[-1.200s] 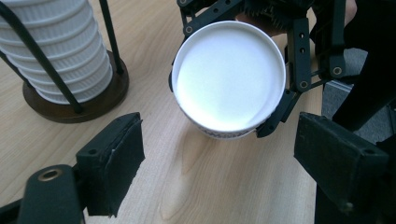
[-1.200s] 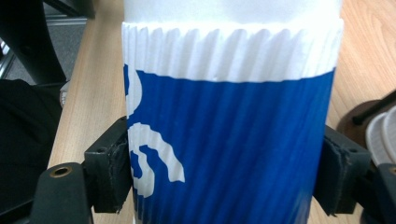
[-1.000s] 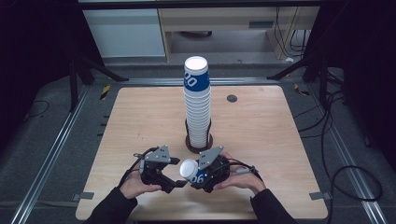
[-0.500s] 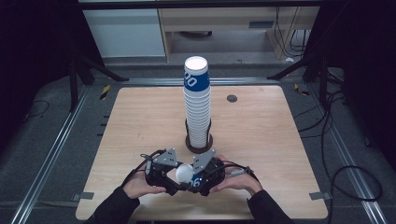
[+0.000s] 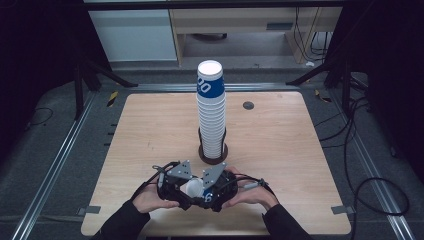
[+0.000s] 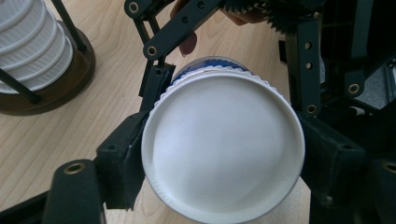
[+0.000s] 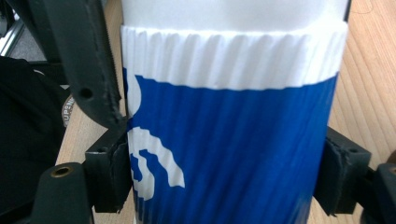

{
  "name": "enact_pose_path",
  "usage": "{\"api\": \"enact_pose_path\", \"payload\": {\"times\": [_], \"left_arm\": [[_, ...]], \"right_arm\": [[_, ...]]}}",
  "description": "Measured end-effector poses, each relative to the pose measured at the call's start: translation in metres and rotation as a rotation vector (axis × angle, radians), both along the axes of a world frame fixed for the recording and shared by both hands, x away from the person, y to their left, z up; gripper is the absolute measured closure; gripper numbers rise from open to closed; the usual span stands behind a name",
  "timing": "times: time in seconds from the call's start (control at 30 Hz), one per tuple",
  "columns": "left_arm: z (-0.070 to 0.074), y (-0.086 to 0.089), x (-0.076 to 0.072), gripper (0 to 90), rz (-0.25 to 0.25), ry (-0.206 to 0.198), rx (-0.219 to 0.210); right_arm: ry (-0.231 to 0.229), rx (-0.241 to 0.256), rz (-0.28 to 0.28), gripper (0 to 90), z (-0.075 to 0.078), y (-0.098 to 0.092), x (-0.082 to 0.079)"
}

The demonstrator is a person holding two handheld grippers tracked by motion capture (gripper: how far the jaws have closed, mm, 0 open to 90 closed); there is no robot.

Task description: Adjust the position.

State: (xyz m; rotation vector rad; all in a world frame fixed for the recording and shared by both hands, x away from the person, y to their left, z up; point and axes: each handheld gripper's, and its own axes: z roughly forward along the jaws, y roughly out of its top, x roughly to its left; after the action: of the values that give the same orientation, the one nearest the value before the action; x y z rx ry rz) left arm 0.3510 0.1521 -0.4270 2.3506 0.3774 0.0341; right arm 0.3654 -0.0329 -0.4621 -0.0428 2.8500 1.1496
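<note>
Blue-and-white paper cup [image 5: 192, 189] lies on its side at the near edge of the bench [image 5: 300, 150], now gripped from both ends: the left gripper [image 5: 172, 184] is clamped across its rim, the right gripper [image 5: 212, 186] across its blue wall. A second ago the two grippers were apart with the cup between them; they have closed in, so this looks like a handover or a pull to separate nested cups. Farther off, mid-bench, the tall cup stack [image 5: 212, 112] stands upright in its holder [image 5: 213, 152].
</note>
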Motion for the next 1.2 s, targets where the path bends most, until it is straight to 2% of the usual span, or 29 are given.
{"api": "enact_pose_path", "payload": {"times": [0.4,0.53,0.73,0.9,1.2], "left_arm": [[0.001,0.001,0.0,26.8,0.01,-0.004,-0.014],[0.003,0.004,0.001,26.8,0.019,-0.009,-0.03],[0.006,0.008,0.002,26.9,0.028,-0.011,-0.048],[0.009,0.015,0.004,26.9,0.048,-0.015,-0.063],[0.016,0.028,0.008,26.9,0.074,-0.02,-0.128]], "right_arm": [[0.014,0.005,-0.013,20.0,0.0,0.0,0.001],[0.025,0.018,-0.028,13.6,0.001,-0.001,0.003],[0.027,0.022,-0.048,11.2,0.0,-0.002,0.006],[0.04,0.047,-0.063,9.4,0.004,-0.007,0.007],[0.036,0.139,-0.111,8.0,0.015,-0.025,0.014]]}}
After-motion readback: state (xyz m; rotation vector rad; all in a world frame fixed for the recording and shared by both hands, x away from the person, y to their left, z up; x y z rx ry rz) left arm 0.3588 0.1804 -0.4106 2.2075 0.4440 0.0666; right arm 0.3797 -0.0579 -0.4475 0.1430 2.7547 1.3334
